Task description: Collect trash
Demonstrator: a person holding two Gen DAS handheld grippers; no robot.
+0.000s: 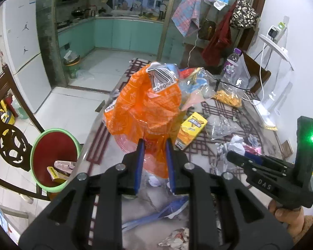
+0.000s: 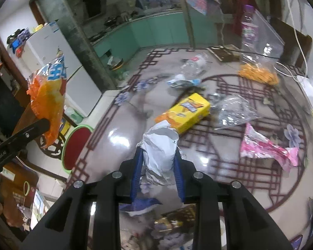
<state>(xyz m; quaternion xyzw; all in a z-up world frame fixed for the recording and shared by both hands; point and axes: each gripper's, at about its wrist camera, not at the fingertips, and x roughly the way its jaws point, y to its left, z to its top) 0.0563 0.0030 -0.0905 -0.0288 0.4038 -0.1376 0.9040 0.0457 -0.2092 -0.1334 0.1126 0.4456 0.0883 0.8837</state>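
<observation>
The left gripper [image 1: 155, 145] pinches a crumpled orange plastic bag [image 1: 144, 112] between blue ribbed pads, holding it above the table's [image 1: 106, 162] left edge. The bag carries white print too creased to read; a striped label at its top shows digits, roughly "2390". Clear film with blue and red print bunches behind it.

The right gripper [image 2: 158, 156] has its jaws pressed on a crushed wad of white paper [image 2: 159, 145], lifted off the table; a "3" shows on one fold. Seen from the left camera, its black body reads "DAS" beside a green light.

The glossy table has a dark red lattice pattern. Near its middle lies a yellow carton [image 2: 186, 112] with a blue logo, unreadable. A clear bag [image 2: 235, 112] is just beside it; a pink wrapper [image 2: 265, 148] lies toward the right edge.

A round bin [image 1: 54, 158], green-rimmed and red inside, stands on the floor by the left edge, holding a yellow box and paper.
</observation>
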